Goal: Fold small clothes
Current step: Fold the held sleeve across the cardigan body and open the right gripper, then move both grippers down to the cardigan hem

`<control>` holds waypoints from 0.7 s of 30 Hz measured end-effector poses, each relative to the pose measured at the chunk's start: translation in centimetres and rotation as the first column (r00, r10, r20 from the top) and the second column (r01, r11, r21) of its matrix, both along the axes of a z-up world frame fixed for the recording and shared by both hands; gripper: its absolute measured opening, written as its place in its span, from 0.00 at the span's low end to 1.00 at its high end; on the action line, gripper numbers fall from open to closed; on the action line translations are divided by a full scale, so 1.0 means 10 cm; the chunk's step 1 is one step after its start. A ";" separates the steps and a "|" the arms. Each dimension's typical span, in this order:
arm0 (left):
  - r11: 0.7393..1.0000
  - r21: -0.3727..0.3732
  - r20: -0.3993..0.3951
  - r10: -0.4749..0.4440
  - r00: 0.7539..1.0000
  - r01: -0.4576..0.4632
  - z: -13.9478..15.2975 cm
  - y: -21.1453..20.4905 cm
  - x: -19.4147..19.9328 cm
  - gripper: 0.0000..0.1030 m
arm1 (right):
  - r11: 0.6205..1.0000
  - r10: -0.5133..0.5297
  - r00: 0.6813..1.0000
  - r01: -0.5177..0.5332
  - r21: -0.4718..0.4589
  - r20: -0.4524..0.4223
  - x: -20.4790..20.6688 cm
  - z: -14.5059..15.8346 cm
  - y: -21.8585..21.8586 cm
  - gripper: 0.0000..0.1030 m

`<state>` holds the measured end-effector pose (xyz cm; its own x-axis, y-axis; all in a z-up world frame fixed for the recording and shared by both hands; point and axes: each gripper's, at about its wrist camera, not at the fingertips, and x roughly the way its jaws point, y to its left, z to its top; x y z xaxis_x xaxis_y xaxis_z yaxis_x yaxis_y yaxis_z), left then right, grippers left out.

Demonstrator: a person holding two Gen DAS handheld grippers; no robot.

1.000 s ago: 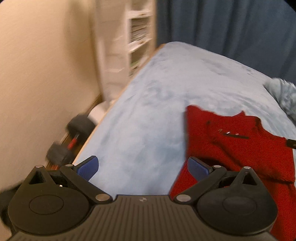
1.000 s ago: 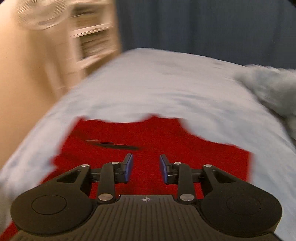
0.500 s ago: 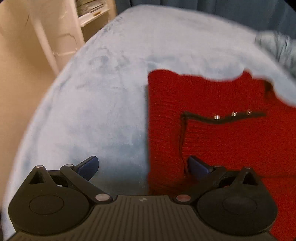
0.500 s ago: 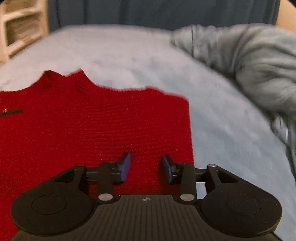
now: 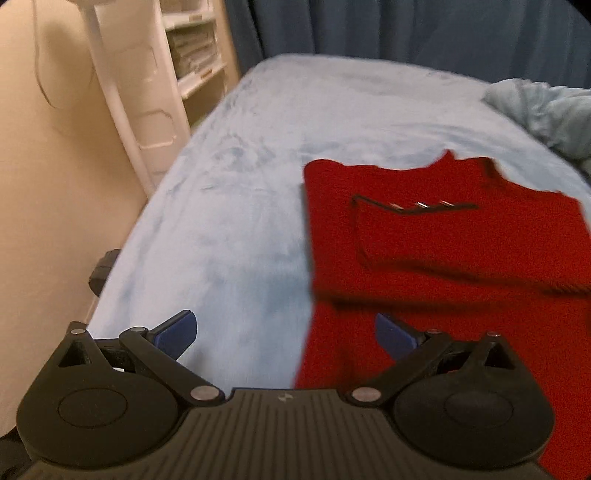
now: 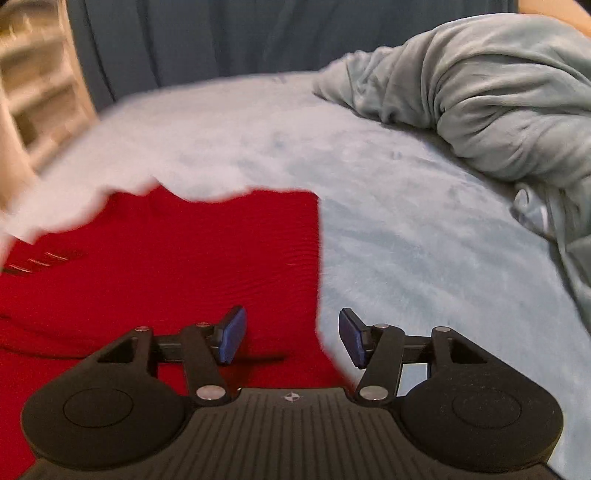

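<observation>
A small red knit garment (image 5: 443,251) with a dark placket and small snaps lies flat on the light blue bed (image 5: 236,206). My left gripper (image 5: 284,334) is open wide and empty, straddling the garment's left edge above the bed. In the right wrist view the red garment (image 6: 177,266) fills the lower left. My right gripper (image 6: 290,338) is open and empty, straddling the garment's right edge near its lower corner.
A crumpled grey-blue blanket (image 6: 498,96) is heaped at the bed's far right. A white shelf unit (image 5: 192,48) and a beige wall (image 5: 48,184) stand left of the bed, with a dark dumbbell (image 5: 103,271) on the floor. Dark blue curtains (image 5: 406,29) hang behind.
My right gripper has opened wider and shifted right to the garment's right edge. My left gripper has pulled back and tilted up, staying open at the left edge.
</observation>
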<state>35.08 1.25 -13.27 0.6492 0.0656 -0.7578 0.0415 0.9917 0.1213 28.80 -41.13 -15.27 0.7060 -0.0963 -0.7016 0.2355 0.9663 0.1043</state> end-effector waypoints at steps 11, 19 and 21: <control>1.000 -0.006 -0.030 -0.018 0.999 0.018 0.71 -0.03 -1.99 1.00 | 0.988 0.091 0.995 -0.087 -0.124 0.029 -2.45 0.88 0.78 0.81; 0.997 -0.077 -0.013 -0.005 1.000 0.004 1.04 -0.14 -2.79 1.00 | 0.997 0.060 0.996 -0.056 -0.059 0.073 -3.16 1.23 1.03 0.81; 0.996 -0.085 0.019 -0.006 1.000 0.008 1.11 -0.17 -2.97 1.00 | 0.998 0.057 0.992 -0.053 -0.043 0.113 -3.37 1.34 1.08 0.82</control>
<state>5.37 -0.40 -2.19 0.6637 -0.0030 -0.7480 0.0472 0.9982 0.0378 -4.88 -30.38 -1.92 0.7862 -0.0812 -0.6127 0.1705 0.9813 0.0888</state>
